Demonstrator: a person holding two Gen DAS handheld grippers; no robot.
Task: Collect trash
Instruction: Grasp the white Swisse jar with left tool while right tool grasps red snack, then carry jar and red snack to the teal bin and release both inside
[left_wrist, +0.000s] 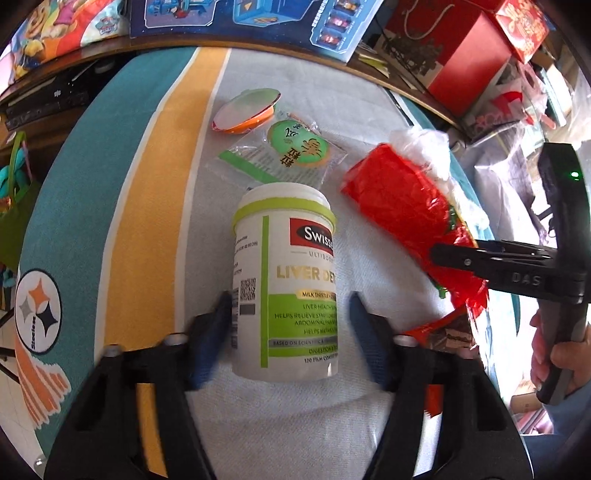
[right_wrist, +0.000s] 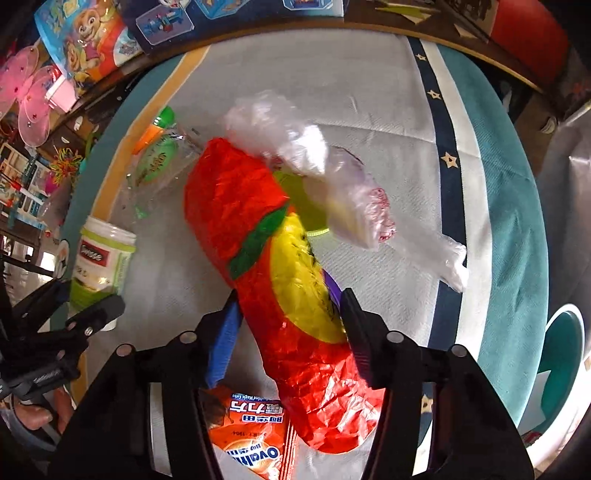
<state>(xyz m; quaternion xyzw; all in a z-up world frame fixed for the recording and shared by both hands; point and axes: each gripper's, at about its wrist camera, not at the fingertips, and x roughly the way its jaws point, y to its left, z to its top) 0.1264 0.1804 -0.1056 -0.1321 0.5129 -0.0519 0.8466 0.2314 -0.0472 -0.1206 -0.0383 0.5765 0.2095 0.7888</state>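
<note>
Two black grabbers with blue pads

The left gripper (left_wrist: 288, 314) has black arms, round silver screws and dark blue finger pads (left_wrist: 207, 343). The right gripper (right_wrist: 288, 314) looks the same, with a brighter blue pad; its side shows a small green light and raised letters. A blue sleeve (left_wrist: 576, 402) sits behind its handle.

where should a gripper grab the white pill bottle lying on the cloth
Across the round body of the pill bottle, from above, one finger on each long side. It lies on its side on the cloth, lid pointing away, so the curved sides are free to pinch.
</note>
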